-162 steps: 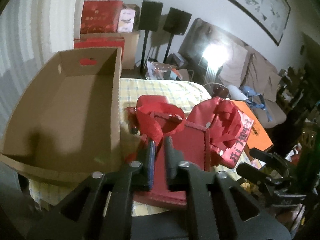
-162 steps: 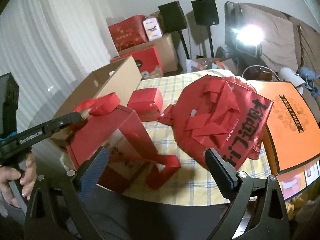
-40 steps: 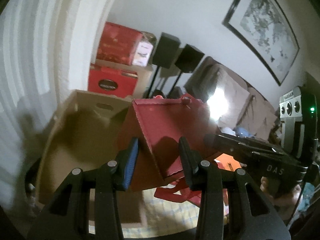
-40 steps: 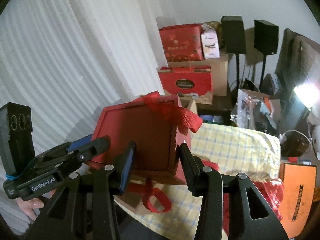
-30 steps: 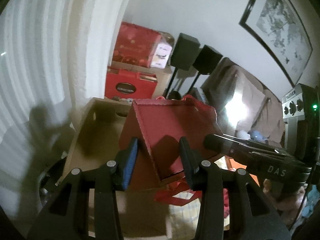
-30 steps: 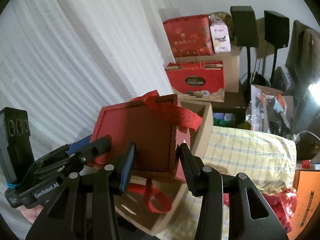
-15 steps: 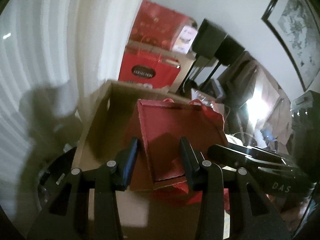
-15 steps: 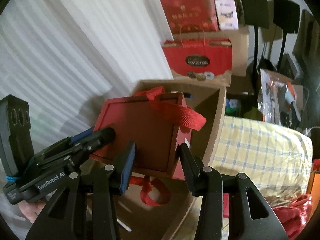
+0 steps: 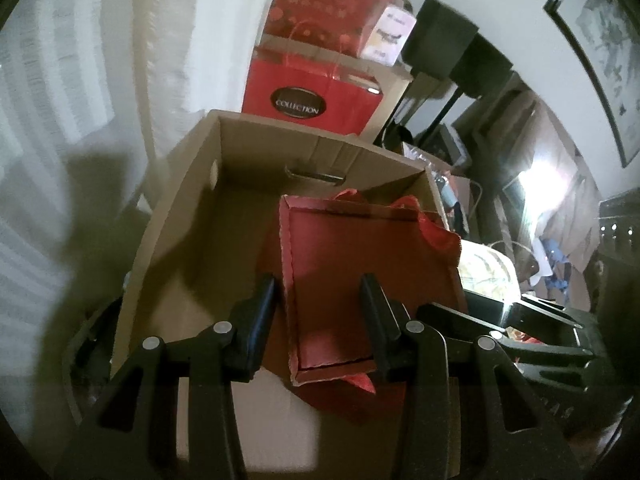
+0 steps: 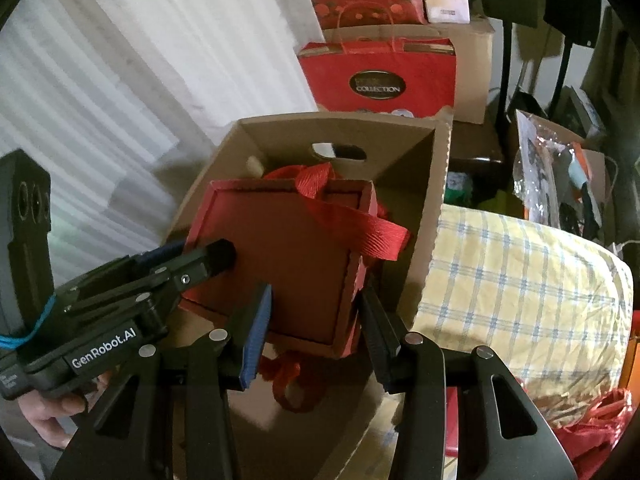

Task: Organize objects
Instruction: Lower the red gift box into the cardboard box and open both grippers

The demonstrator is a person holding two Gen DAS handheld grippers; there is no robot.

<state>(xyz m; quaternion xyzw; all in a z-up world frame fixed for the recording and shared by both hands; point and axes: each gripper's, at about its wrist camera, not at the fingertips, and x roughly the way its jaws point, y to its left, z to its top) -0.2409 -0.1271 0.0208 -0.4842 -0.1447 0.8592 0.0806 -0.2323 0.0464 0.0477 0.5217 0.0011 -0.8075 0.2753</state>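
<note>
Jaws of both grippers clamping red gift box (image 10: 276, 264), inside cardboard box (image 10: 432, 184)

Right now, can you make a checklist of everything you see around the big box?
Surface: table with yellow checked cloth, partly bare.
Job's things: red gift box with red ribbon handle, held by its two near corners over the open cardboard box; whether it touches the bottom cannot be told.
Clutter: crumpled red bag at the table's near edge.
Grippers: left hand-held gripper and right hand-held gripper each clamp one corner of the gift box.
Cables: a thin white cable past the table.
Surroundings: white curtain, red COLLECTION bag, black speakers, framed picture.
</note>
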